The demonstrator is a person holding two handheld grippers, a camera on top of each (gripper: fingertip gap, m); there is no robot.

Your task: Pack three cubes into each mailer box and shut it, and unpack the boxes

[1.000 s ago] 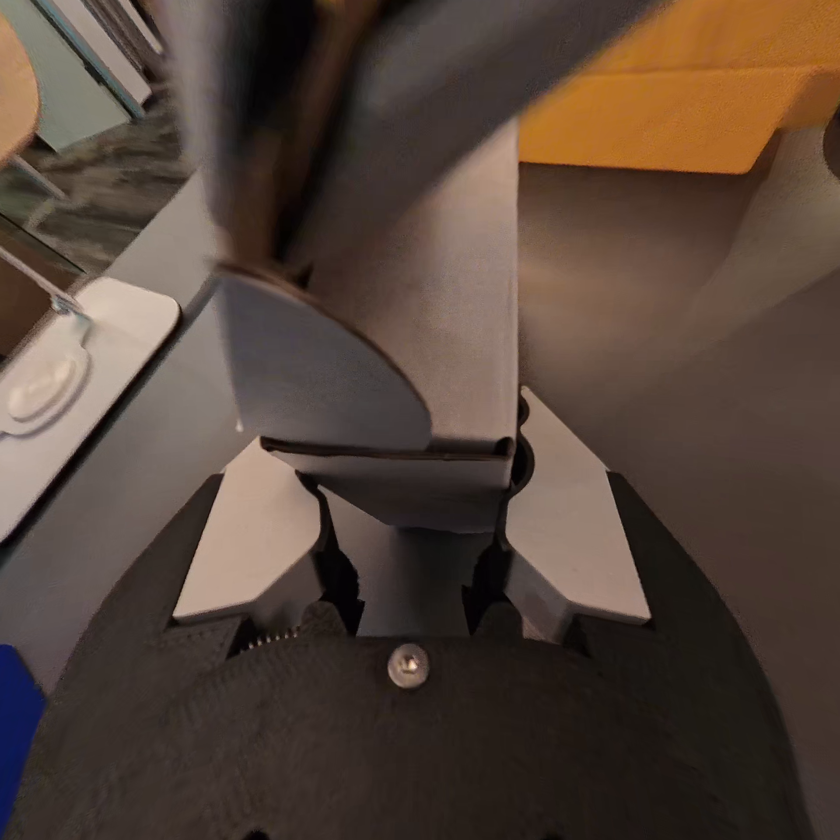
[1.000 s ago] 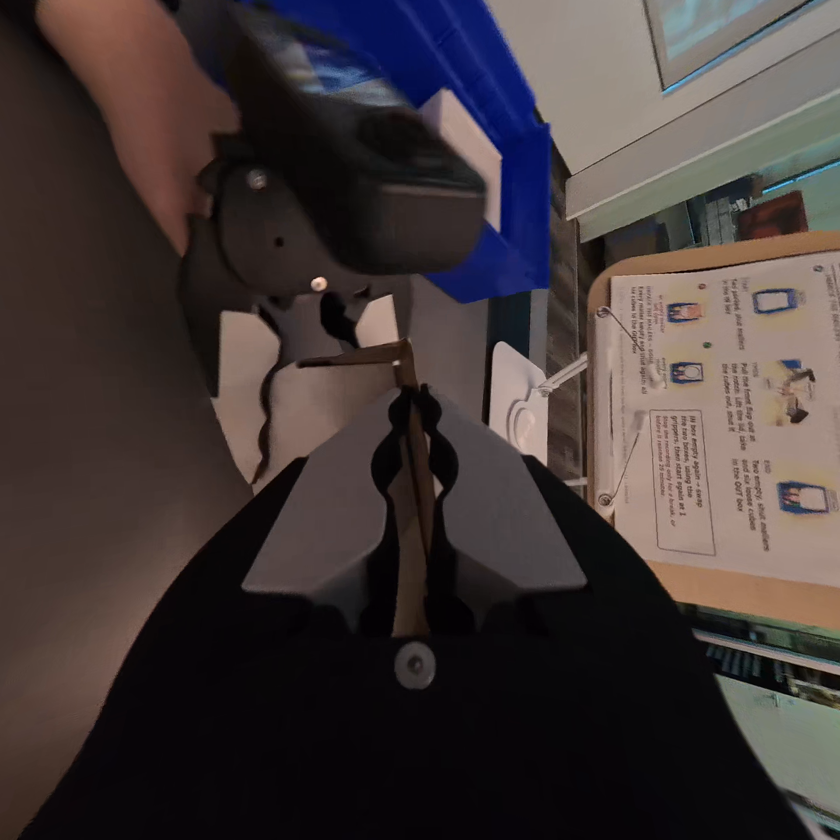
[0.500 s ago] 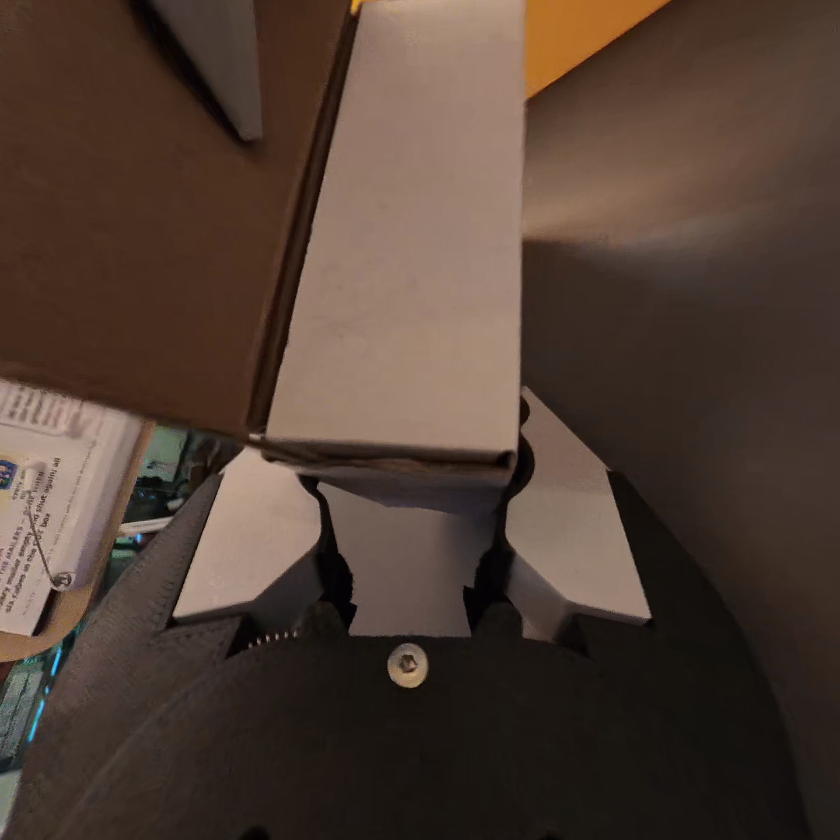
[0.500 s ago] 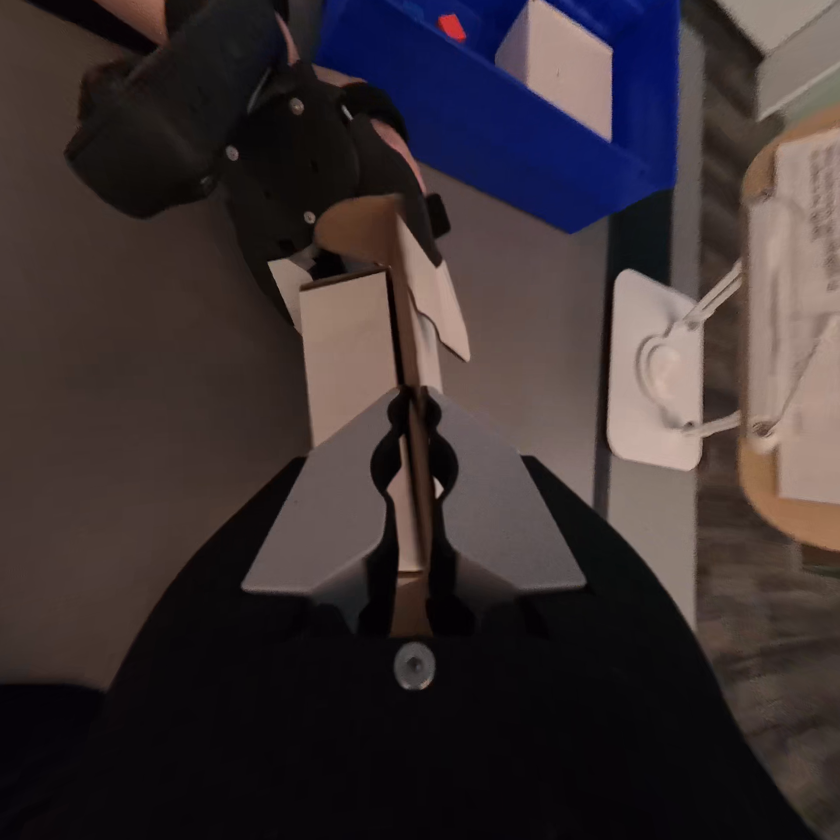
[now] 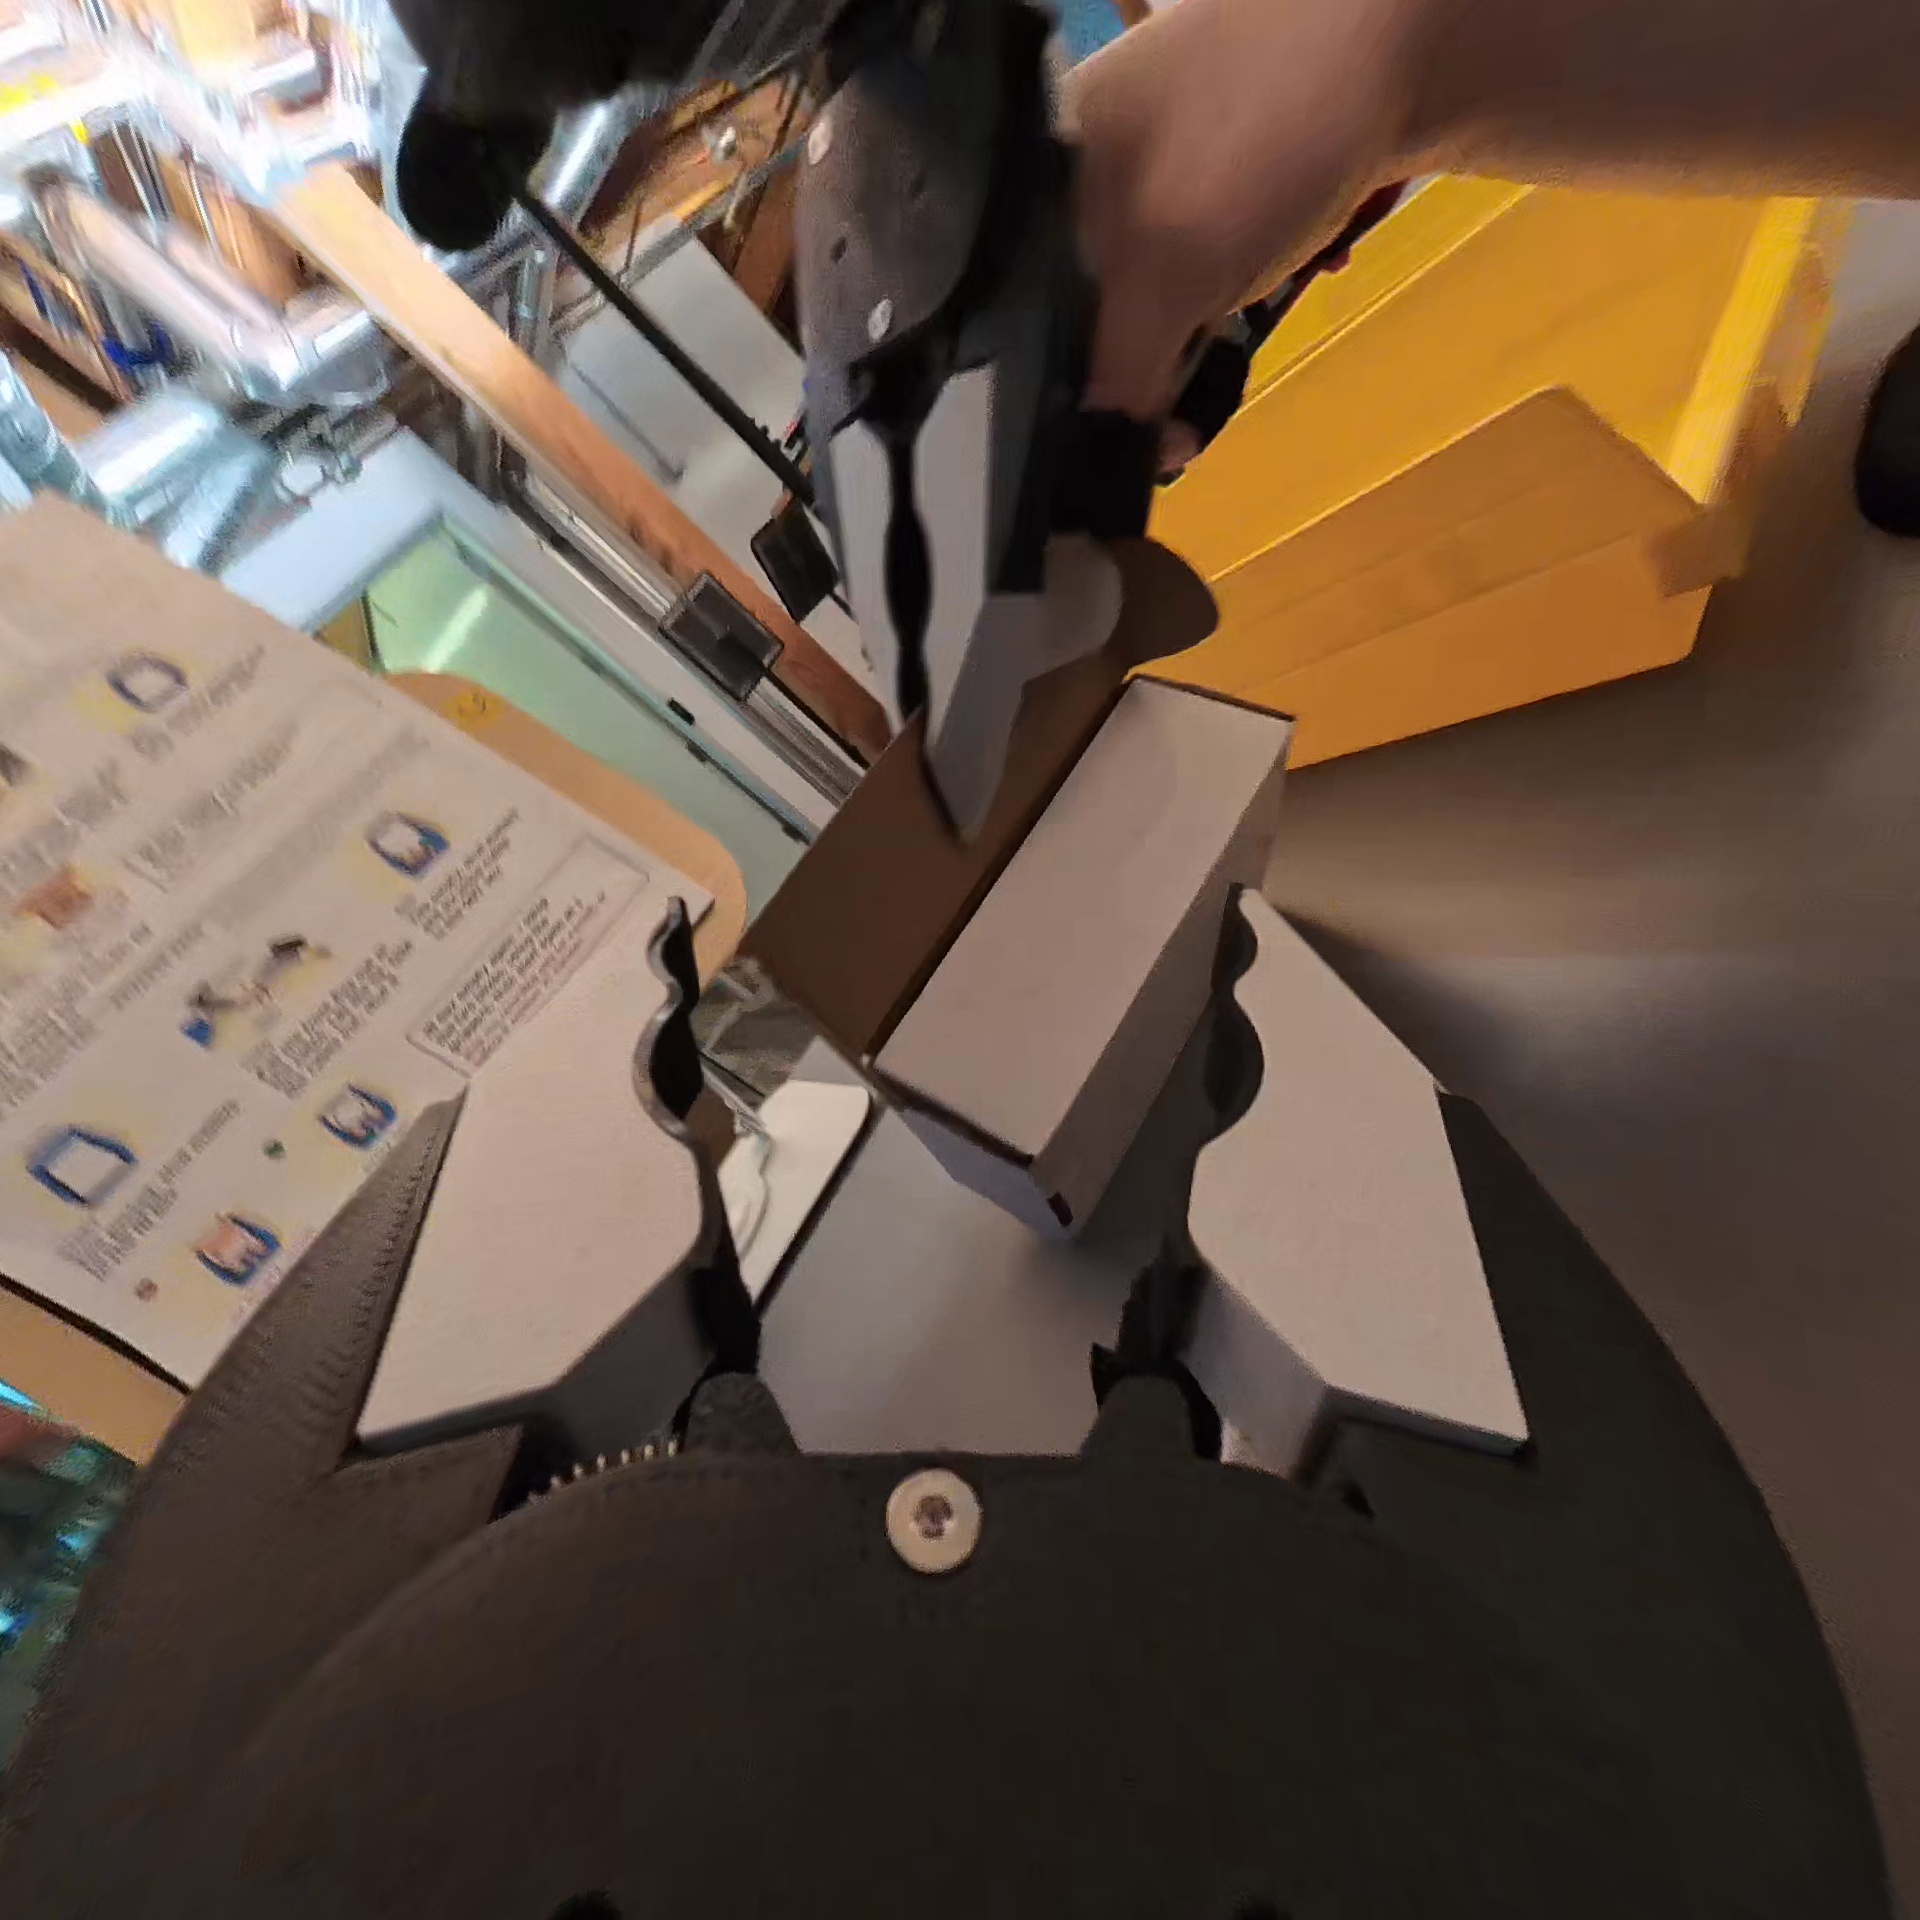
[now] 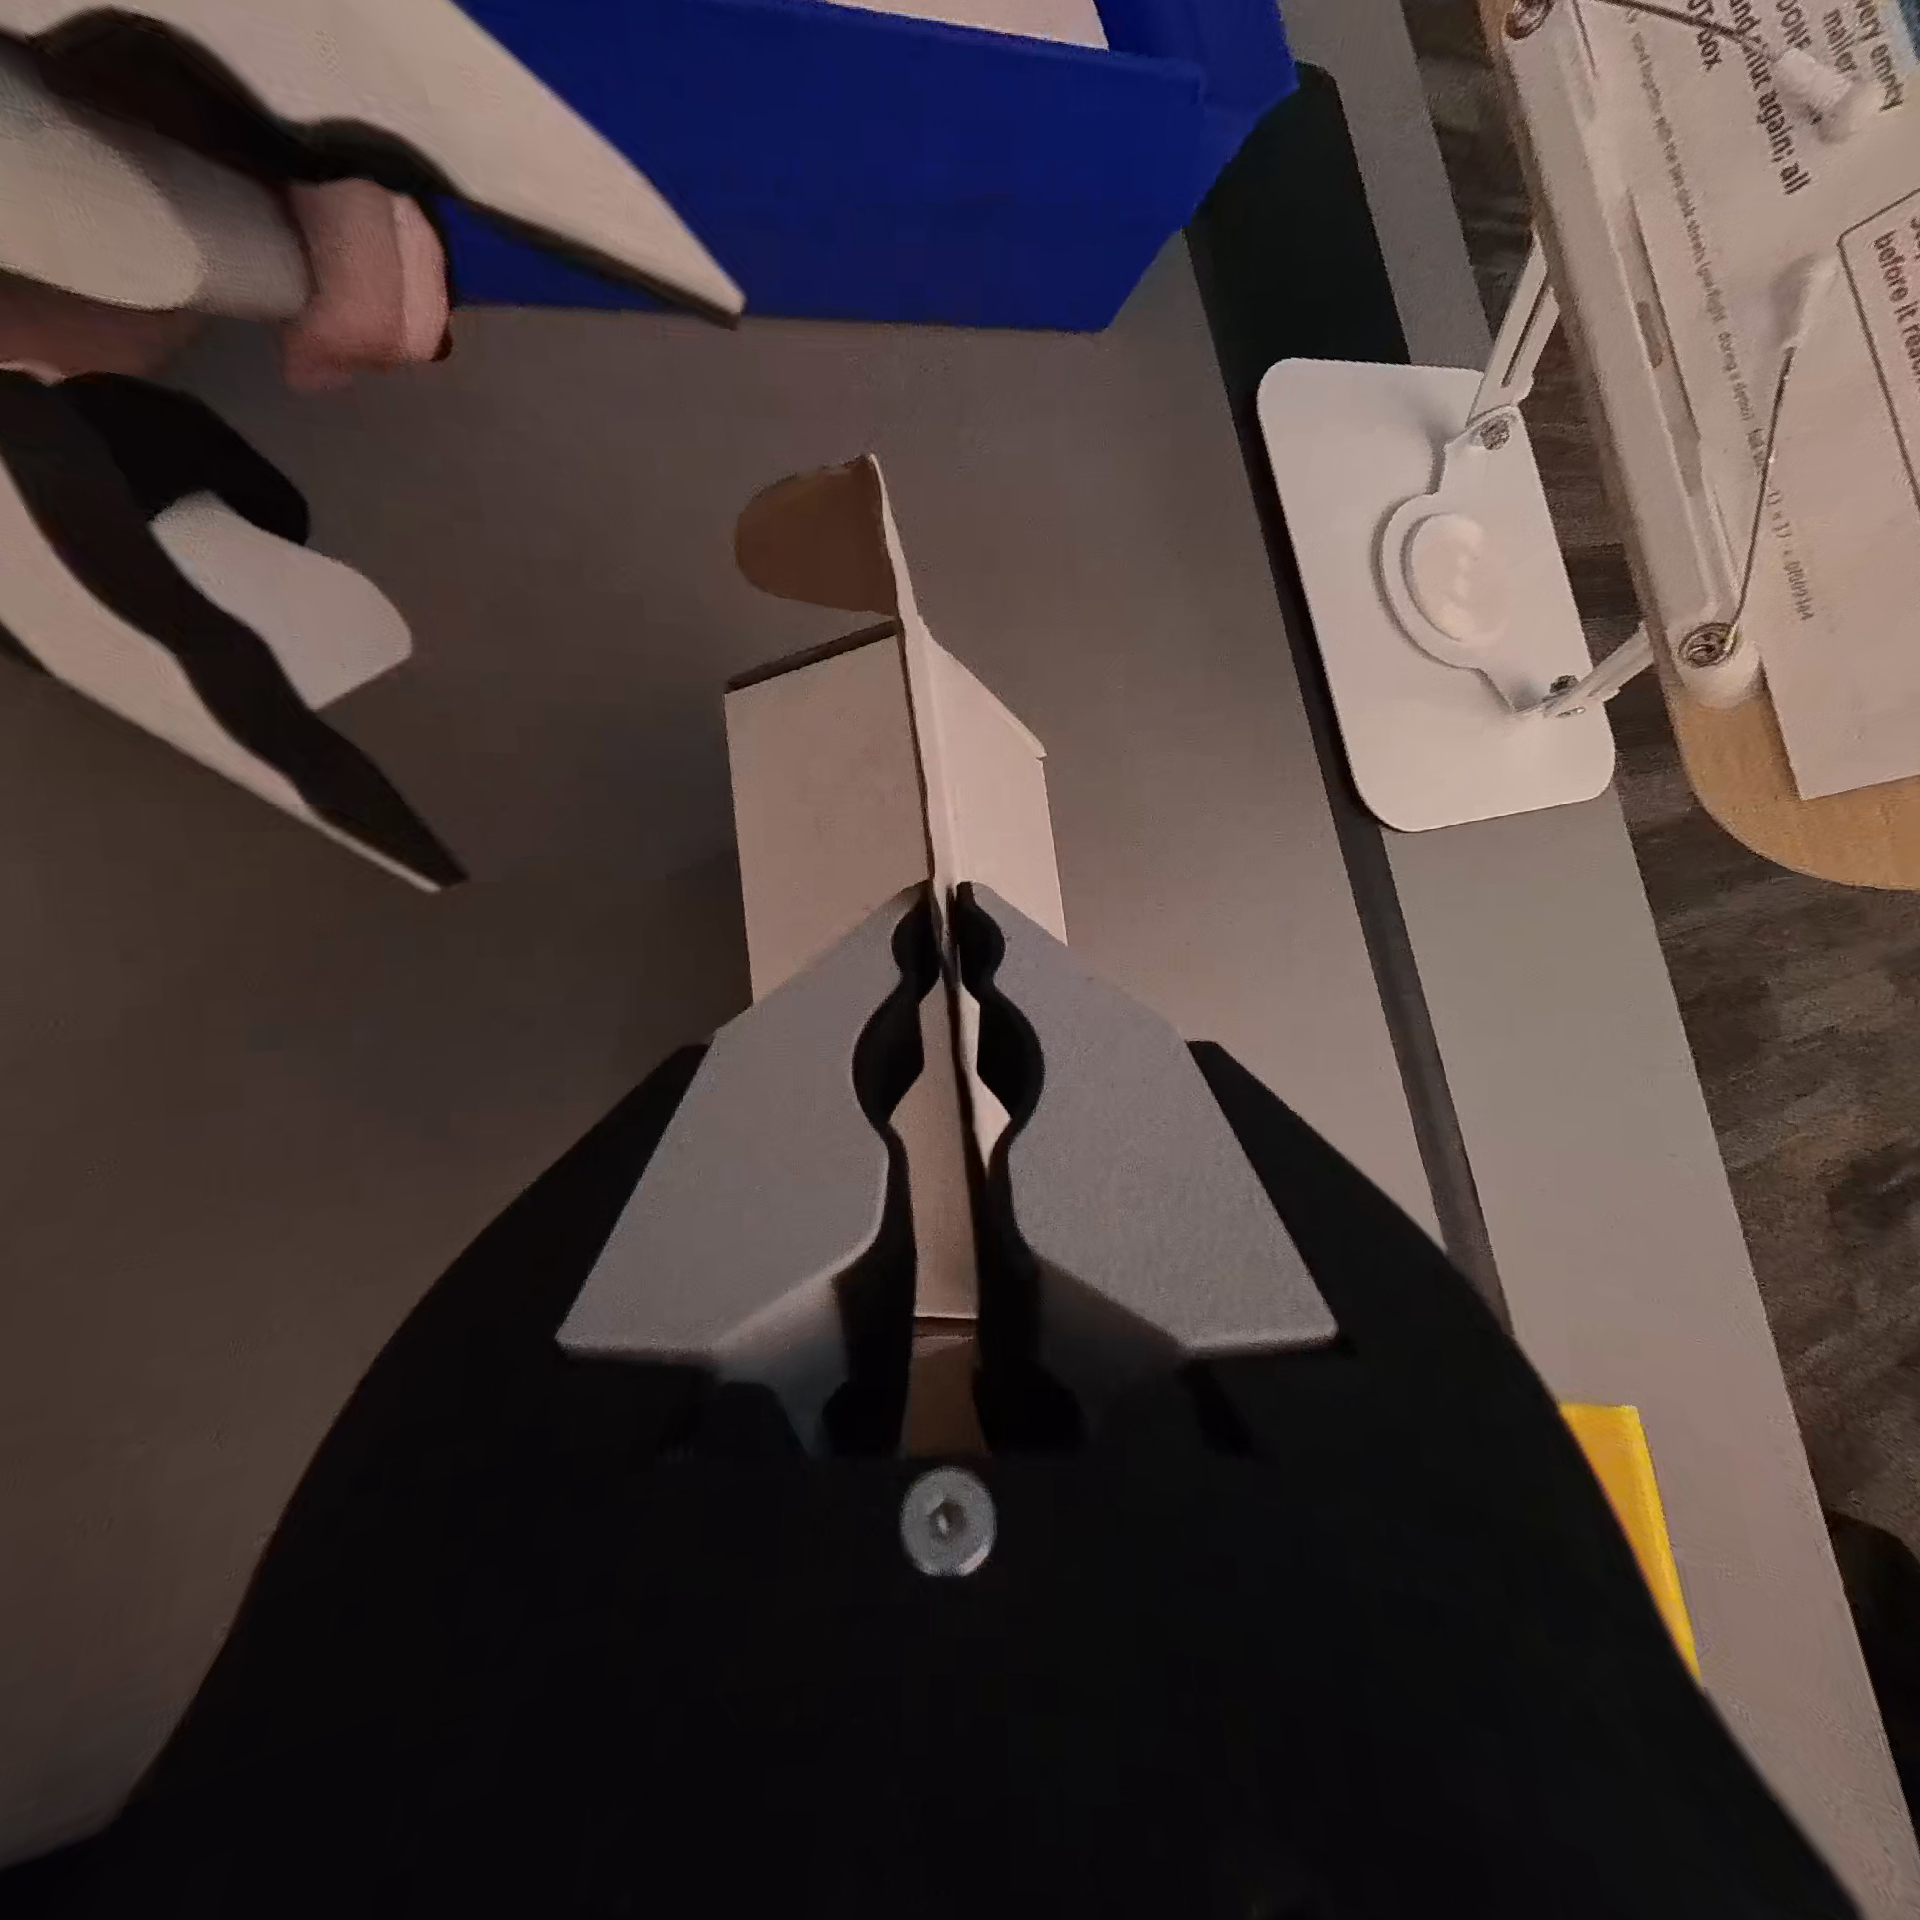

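Note:
A white mailer box (image 6: pixel 831 790) with a brown inside has its lid (image 6: pixel 977 790) standing open on edge. My right gripper (image 6: pixel 943 904) is shut on that lid's edge. It also shows in the left wrist view (image 5: pixel 961 810), clamped on the brown lid (image 5: pixel 883 914) above the box body (image 5: pixel 1091 935). My left gripper (image 5: pixel 956 914) is open wide and holds nothing. In the right wrist view it (image 6: pixel 587 592) sits to the upper left, apart from the box. No cubes are in view.
A blue bin (image 6: pixel 883 156) stands behind the box and a yellow bin (image 5: pixel 1455 520) on the other side. A white stand base (image 6: pixel 1434 592) holds a clipboard with an instruction sheet (image 5: pixel 260 935) at the grey table's edge (image 6: pixel 1455 1143). There is about 8 centimeters between the tips of the two grippers.
My left gripper has opened, let go of the box body and drawn back from it. My right gripper has kept its hold on the lid while the box swung round.

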